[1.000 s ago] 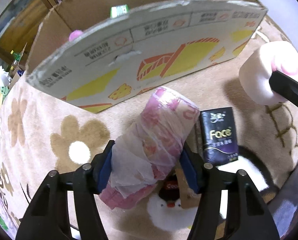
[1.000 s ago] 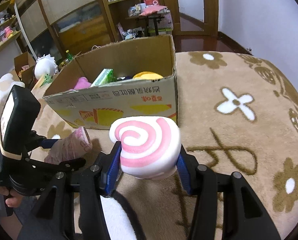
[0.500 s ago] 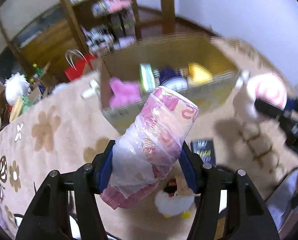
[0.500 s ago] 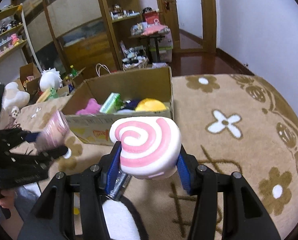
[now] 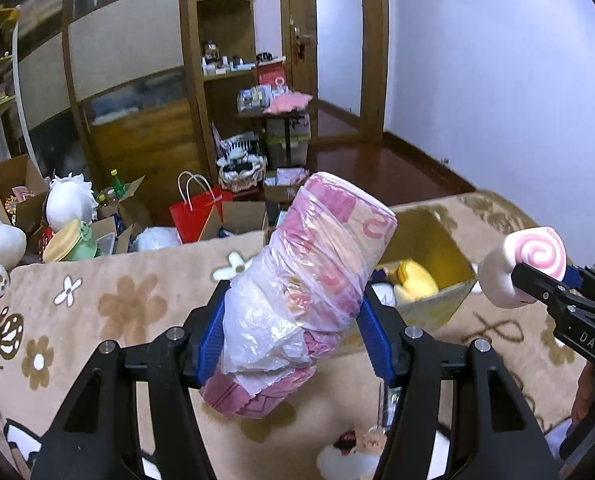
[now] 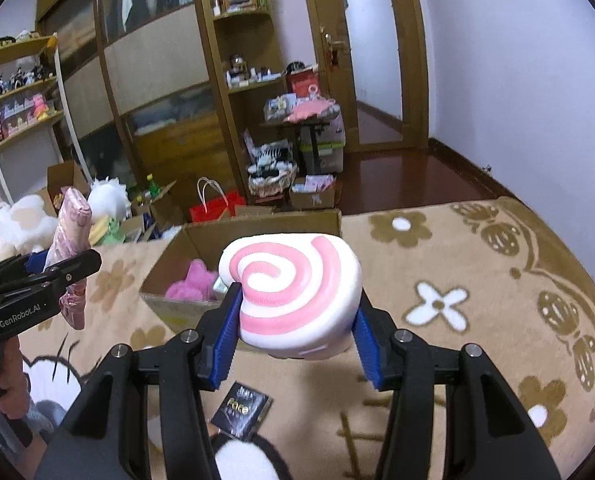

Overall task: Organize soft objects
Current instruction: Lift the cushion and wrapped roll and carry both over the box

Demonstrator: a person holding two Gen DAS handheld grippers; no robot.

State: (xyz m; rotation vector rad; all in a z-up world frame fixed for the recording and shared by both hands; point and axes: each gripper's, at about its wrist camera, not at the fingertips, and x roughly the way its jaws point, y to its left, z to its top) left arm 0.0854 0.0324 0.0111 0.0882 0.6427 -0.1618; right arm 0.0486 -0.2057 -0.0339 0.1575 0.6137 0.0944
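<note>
Left gripper (image 5: 293, 332) clamped on plastic-wrapped pink pack (image 5: 309, 280), right gripper (image 6: 293, 340) clamped on pink swirl squishy (image 6: 293, 296). Both carried high, likely to clear cardboard box (image 6: 257, 220) rim just ahead below for dropping in.

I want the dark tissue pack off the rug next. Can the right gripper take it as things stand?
Probably not yet. The right gripper is shut on the swirl toy, so its fingers are full. The tissue pack lies uncovered on the rug below, so the way is otherwise free.

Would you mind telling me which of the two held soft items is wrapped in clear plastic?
The pink roll in the left gripper; the right gripper's swirl cushion is bare.
</note>
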